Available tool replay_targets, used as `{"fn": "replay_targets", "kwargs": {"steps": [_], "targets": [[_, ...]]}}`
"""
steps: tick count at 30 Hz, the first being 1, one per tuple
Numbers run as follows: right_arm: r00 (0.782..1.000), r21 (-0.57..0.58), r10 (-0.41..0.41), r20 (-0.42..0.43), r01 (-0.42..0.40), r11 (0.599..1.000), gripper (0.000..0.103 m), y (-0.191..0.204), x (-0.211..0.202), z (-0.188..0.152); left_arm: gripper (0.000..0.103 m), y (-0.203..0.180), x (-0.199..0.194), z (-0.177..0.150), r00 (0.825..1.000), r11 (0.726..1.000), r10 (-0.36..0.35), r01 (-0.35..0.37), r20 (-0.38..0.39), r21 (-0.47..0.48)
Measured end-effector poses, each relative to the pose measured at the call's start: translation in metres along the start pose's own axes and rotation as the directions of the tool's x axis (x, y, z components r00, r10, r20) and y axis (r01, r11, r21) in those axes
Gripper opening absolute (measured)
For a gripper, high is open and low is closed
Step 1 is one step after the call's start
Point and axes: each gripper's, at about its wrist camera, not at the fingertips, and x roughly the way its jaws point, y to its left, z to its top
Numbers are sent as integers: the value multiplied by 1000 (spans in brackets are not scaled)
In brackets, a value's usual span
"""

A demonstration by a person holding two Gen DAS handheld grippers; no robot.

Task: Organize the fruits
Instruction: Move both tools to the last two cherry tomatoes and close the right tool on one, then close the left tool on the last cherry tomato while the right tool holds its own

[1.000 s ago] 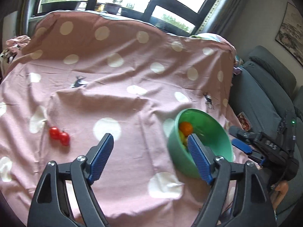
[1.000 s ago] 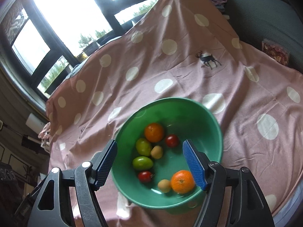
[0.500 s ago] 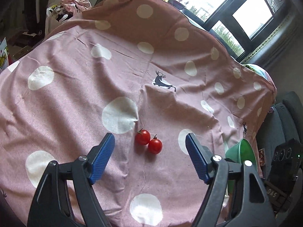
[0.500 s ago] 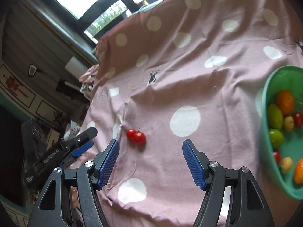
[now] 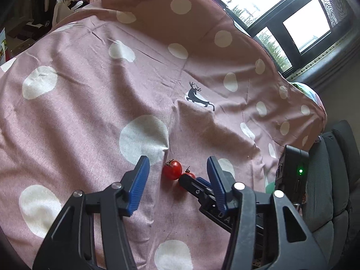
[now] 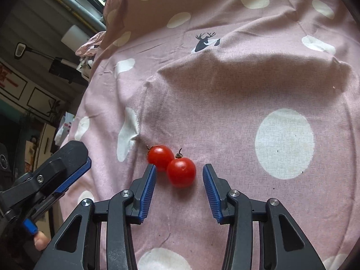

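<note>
Two red cherry tomatoes lie touching on the pink dotted cloth (image 6: 225, 103). In the right wrist view the nearer tomato (image 6: 181, 172) sits between the blue pads of my right gripper (image 6: 178, 175), whose jaws are closing, with a small gap left on each side. The farther tomato (image 6: 159, 156) peeks out behind the left pad. In the left wrist view my left gripper (image 5: 177, 173) is also closing around both tomatoes, the left tomato (image 5: 172, 169) clear of its pads. The right tomato (image 5: 189, 175) is partly hidden by the right gripper (image 5: 193, 183), which reaches in from the right.
The left gripper (image 6: 65, 180) shows at the lower left of the right wrist view, with a person's fingertip (image 6: 40, 243) beneath it. A sliver of the green bowl (image 5: 270, 186) and a grey sofa (image 5: 326, 191) lie to the right. Windows run behind the cloth.
Both grippers swung away from the green bowl and came down over the two tomatoes. Their jaws narrowed. The right gripper moved in close, with one tomato between its pads.
</note>
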Motion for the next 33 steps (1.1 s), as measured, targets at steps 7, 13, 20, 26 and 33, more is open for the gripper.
{"fn": "replay_targets", "kwargs": {"steps": [7, 13, 20, 26, 33], "targets": [[999, 78, 49, 9, -50, 996, 30, -29, -25, -9, 49, -20, 18, -5, 999, 998, 35, -33, -34, 62], [997, 95, 24, 70, -31, 995, 30, -57, -76, -28, 40, -41, 50, -12, 981, 973, 181, -167, -76, 160], [987, 92, 30, 157, -45, 995, 29, -67, -116, -35, 33, -32, 70, -8, 964, 966, 247, -236, -103, 102], [974, 71, 59, 217, -76, 995, 29, -63, -136, -34, 31, -37, 92, -9, 942, 946, 318, -307, -113, 98], [971, 89, 39, 237, -62, 994, 29, -72, -142, -34, 26, -43, 96, -13, 932, 928, 360, -353, -41, 120]]}}
